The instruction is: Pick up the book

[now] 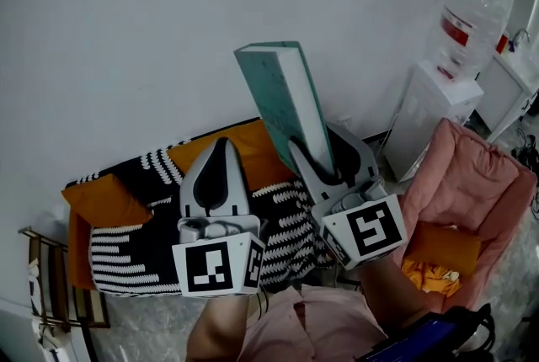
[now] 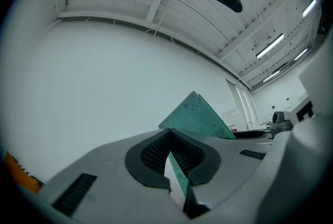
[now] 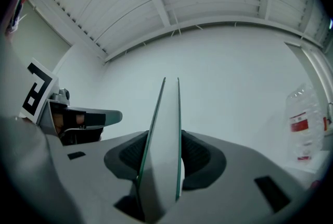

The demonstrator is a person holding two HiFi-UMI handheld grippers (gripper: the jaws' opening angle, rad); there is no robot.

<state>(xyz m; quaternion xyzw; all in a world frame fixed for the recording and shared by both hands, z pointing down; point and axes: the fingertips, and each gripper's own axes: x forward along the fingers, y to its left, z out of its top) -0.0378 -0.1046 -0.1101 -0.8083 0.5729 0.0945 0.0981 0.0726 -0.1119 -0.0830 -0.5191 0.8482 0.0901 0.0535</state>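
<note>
A thin teal-green book (image 1: 282, 95) stands upright in the air in front of the white wall, its white page edge facing right. My right gripper (image 1: 324, 160) is shut on its lower end. In the right gripper view the book (image 3: 164, 134) rises edge-on between the dark pads (image 3: 200, 158). My left gripper (image 1: 221, 146) hangs beside it on the left, apart from the book, shut with nothing in it. The left gripper view has its jaw tips (image 2: 170, 134) meeting, with the book (image 2: 200, 116) slanting up behind them.
Below the grippers stands a low sofa with a black-and-white striped throw (image 1: 135, 255) and orange cushions (image 1: 105, 200). A pink armchair (image 1: 476, 183) is at the right, with a water dispenser (image 1: 438, 95) behind it. A wooden rack (image 1: 50, 289) stands at the far left.
</note>
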